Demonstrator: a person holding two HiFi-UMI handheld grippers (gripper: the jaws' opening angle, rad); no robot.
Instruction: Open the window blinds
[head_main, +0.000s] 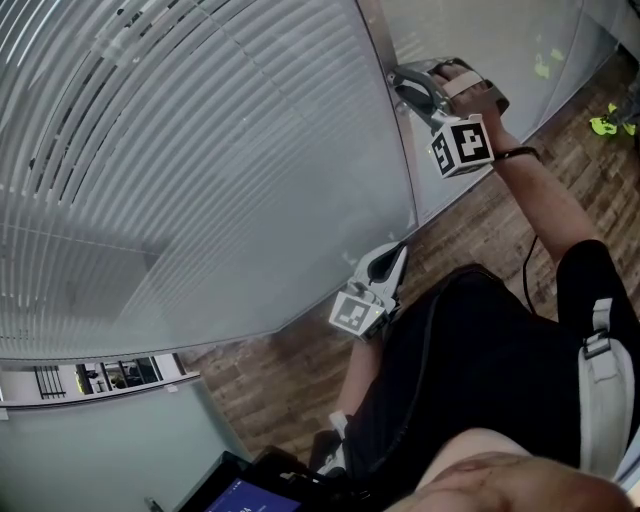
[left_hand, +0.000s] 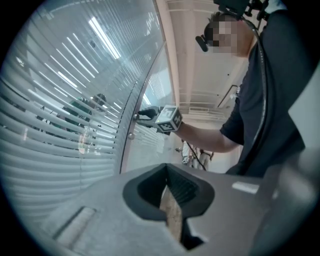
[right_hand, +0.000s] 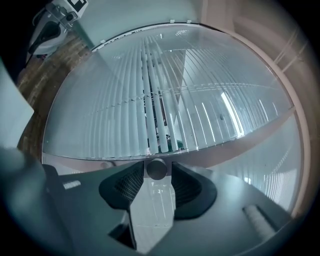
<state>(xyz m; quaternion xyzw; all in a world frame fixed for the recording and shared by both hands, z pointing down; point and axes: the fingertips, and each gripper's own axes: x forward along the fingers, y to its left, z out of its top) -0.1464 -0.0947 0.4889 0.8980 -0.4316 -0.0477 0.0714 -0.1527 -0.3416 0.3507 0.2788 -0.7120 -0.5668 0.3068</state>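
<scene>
Evidently, the small round grey knob (right_hand: 157, 169) beside the white slatted blinds (right_hand: 150, 95) was flanked, unclamped, by the parted right gripper (right_hand: 156, 172); closure and twisting were judged next.

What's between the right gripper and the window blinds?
A round knob on the frame beside the blinds sits between the right gripper's jaws; the right gripper view shows it.
</scene>
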